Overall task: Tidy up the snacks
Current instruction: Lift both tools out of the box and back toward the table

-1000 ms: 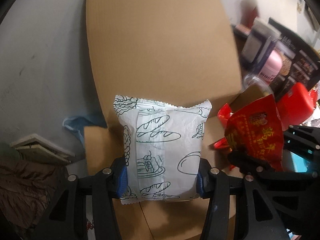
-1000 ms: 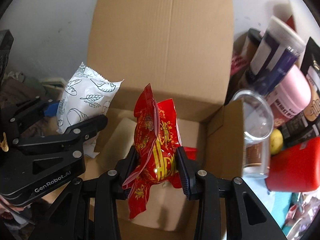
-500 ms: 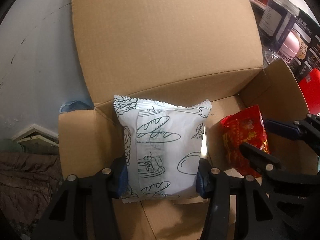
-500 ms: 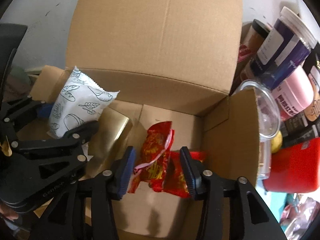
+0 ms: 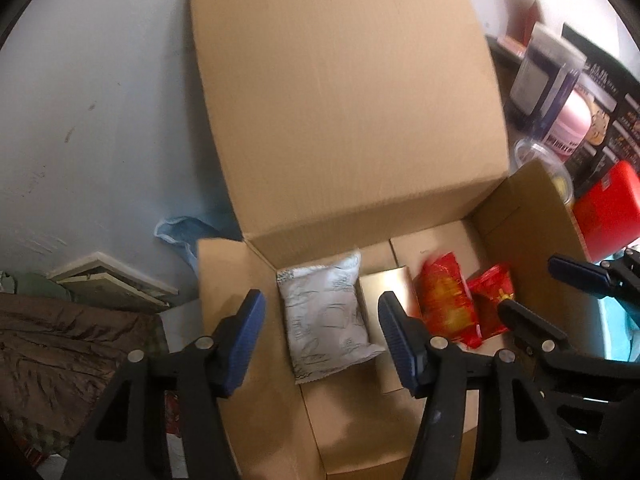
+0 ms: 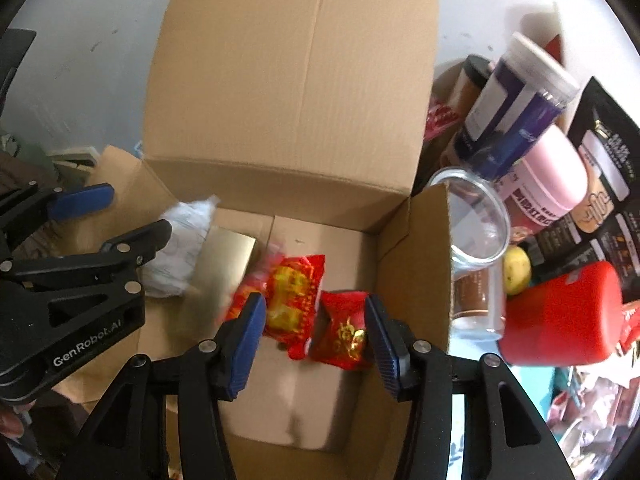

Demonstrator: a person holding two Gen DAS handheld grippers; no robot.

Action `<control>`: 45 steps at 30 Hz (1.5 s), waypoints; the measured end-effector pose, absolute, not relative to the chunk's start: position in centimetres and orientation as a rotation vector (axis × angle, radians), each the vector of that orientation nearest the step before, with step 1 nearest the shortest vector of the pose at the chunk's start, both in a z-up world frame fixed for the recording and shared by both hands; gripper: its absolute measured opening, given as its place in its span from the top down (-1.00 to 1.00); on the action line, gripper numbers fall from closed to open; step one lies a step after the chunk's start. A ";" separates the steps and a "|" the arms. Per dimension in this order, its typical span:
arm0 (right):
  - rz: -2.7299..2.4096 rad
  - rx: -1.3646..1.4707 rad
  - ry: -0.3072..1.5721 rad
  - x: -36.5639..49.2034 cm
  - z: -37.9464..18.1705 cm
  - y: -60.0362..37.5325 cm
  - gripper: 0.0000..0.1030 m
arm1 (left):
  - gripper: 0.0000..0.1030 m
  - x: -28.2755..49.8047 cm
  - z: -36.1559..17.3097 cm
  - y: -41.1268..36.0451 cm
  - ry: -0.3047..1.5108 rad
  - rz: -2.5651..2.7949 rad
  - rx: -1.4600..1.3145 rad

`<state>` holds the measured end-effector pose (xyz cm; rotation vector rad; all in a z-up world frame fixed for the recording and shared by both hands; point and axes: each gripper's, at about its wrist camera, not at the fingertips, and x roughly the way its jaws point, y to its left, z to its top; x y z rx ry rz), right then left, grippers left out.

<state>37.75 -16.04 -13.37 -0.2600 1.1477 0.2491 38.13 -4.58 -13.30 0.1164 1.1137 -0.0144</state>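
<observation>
- snacks: white bread packet (image 5: 326,316) and red packets (image 6: 294,300) lying in cardboard box (image 5: 344,120), apparently settled.
- left claw (image 5: 320,332) and right claw (image 6: 314,336) both spread, empty.
- lift straight out, clear of flaps.

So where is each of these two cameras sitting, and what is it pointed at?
Left wrist: sits on the left claw, looking down into the cardboard box at the white bread packet; its own open blue-padded fingers show, plus the right claw.
Right wrist: sits on the right claw, above the red snack bags; the left claw shows.
Shared: box, packet, red bags, gold box.
</observation>
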 end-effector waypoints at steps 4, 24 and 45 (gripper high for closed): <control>0.250 -0.255 1.107 36.9 -11.0 -16.0 0.01 | -0.13 37.5 -10.6 -4.3 1.072 -0.023 0.099; 0.260 -0.183 0.863 27.8 3.9 -17.0 -0.18 | -0.14 28.2 4.6 -3.4 0.803 -0.075 0.053; 0.245 -0.140 0.743 16.0 10.1 -19.4 -0.54 | -0.53 16.2 10.8 -3.4 0.631 -0.139 0.051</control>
